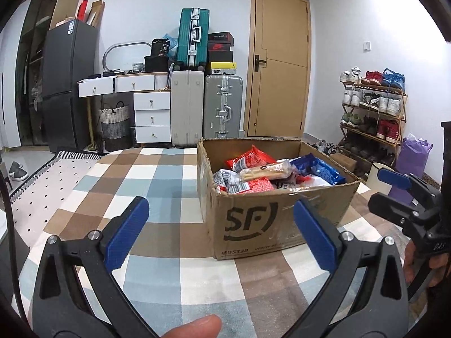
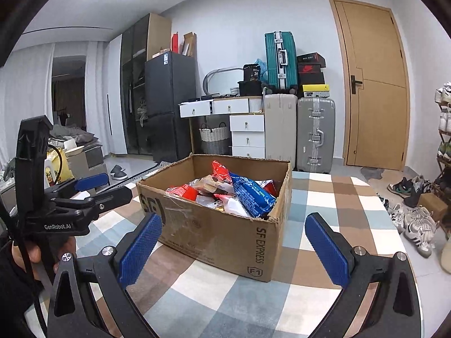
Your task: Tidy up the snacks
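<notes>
An open cardboard box marked SF stands on the checked tablecloth; it also shows in the right wrist view. It holds several snack packets: red packets, a blue packet and a clear pack of biscuit sticks. My left gripper is open and empty, just in front of the box's near left corner. My right gripper is open and empty, in front of the box's near right corner. Each gripper shows at the edge of the other's view.
Behind the table stand suitcases, a white drawer unit, a dark fridge and a wooden door. A shoe rack and loose shoes are on the right. A dotted rug lies left.
</notes>
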`<state>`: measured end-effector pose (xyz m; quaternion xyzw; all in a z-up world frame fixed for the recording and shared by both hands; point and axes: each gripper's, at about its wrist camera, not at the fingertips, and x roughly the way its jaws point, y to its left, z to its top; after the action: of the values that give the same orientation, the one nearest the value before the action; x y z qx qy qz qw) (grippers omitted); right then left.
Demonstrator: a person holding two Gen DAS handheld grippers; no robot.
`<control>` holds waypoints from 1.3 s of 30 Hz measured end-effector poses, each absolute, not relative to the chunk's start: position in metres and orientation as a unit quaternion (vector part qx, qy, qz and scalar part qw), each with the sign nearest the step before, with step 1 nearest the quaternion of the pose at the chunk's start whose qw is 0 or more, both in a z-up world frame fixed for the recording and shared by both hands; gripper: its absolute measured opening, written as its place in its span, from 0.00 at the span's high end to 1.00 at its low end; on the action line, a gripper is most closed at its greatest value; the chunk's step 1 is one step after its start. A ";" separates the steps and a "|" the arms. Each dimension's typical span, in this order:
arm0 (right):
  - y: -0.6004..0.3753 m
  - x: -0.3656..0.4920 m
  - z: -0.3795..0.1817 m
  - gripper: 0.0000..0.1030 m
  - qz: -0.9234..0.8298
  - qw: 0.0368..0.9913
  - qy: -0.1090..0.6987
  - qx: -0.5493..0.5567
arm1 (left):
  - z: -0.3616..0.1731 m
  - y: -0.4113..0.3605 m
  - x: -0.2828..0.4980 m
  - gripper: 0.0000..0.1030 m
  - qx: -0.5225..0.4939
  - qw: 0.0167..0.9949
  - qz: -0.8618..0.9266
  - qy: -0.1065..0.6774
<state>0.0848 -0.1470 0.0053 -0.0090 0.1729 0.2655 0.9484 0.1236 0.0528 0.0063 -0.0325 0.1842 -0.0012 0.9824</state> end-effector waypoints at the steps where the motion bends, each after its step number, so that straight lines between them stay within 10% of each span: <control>1: -0.148 0.085 0.007 0.00 0.265 0.949 0.173 -0.008 | 0.005 0.053 0.124 0.01 -0.033 0.982 -0.001 0.184; 39: -0.152 0.080 0.008 0.00 0.259 0.953 0.156 -0.009 | -0.002 0.055 0.125 0.01 -0.035 0.983 -0.004 0.181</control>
<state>0.0797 -0.1521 0.0076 -0.0090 0.1564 0.2595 0.9530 0.1251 0.0547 -0.0021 -0.0351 0.1809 -0.0036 0.9829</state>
